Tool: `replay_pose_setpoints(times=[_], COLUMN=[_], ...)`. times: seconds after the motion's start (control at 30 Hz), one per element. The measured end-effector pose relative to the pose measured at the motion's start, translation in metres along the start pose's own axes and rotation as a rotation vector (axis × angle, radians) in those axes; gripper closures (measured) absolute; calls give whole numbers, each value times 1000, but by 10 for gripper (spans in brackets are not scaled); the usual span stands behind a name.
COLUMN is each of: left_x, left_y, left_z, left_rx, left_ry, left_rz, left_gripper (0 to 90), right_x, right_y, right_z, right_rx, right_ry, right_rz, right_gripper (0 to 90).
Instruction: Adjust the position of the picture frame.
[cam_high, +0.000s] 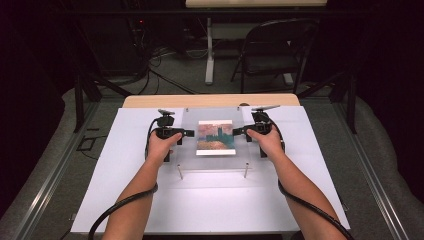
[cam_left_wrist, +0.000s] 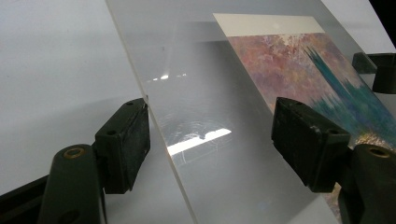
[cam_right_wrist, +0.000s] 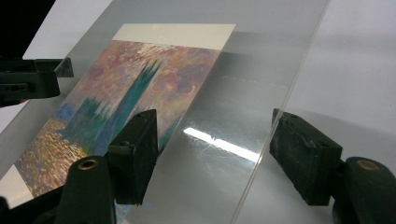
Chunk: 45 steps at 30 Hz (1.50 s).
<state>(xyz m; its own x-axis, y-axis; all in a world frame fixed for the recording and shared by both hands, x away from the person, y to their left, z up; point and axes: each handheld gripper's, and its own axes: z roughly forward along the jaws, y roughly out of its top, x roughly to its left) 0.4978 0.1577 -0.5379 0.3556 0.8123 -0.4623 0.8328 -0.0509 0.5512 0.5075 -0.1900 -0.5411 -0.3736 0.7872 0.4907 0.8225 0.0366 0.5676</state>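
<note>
A clear acrylic sheet (cam_high: 232, 159) lies over a colourful painting print (cam_high: 216, 136) on a white board (cam_high: 120, 195). My left gripper (cam_high: 190, 133) is at the sheet's left edge and my right gripper (cam_high: 235, 132) at its right edge, each held in a hand. In the left gripper view the left gripper (cam_left_wrist: 215, 144) is open, its jaws either side of the sheet (cam_left_wrist: 201, 93) edge, with the print (cam_left_wrist: 317, 70) beyond. In the right gripper view the right gripper (cam_right_wrist: 219, 156) is open likewise around the sheet (cam_right_wrist: 243, 93) beside the print (cam_right_wrist: 130, 93).
Two short metal pegs (cam_high: 179, 172) (cam_high: 246, 170) stand at the sheet's near corners. The white board rests on a wooden table (cam_high: 210, 100). A folding chair (cam_high: 275, 50) and cables are on the floor behind. The near half of the board is bare.
</note>
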Motion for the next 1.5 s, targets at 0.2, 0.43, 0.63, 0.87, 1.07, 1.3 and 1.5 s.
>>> replay_pose_setpoints(times=[0.2, 0.43, 0.63, 0.87, 1.07, 1.3, 1.5], left_x=[0, 0, -1, 1, 1, -2, -6], left_y=[0, 0, 1, 1, 1, 3, 4], left_z=[0, 0, 0, -2, -3, -9, -20], left_rx=[-1, 3, 5, -1, -9, -13, -28], left_ry=[3, 3, 3, 0, 0, 1, -3], left_rz=[1, 6, 3, -9, -17, -3, 14], left_gripper=[278, 279, 282, 313, 336, 358, 393], right_x=[1, 1, 3, 5, 5, 8, 15], right_y=[0, 1, 1, 2, 1, 1, 3], right_z=[1, 3, 2, 0, -1, -6, -14], right_rx=[8, 12, 13, 18, 5, -7, -16], right_ry=[4, 6, -5, -18, -16, -16, -25], right_rz=[4, 10, 8, -9, -13, -32, -66], right_gripper=[311, 305, 304, 304, 305, 316, 323])
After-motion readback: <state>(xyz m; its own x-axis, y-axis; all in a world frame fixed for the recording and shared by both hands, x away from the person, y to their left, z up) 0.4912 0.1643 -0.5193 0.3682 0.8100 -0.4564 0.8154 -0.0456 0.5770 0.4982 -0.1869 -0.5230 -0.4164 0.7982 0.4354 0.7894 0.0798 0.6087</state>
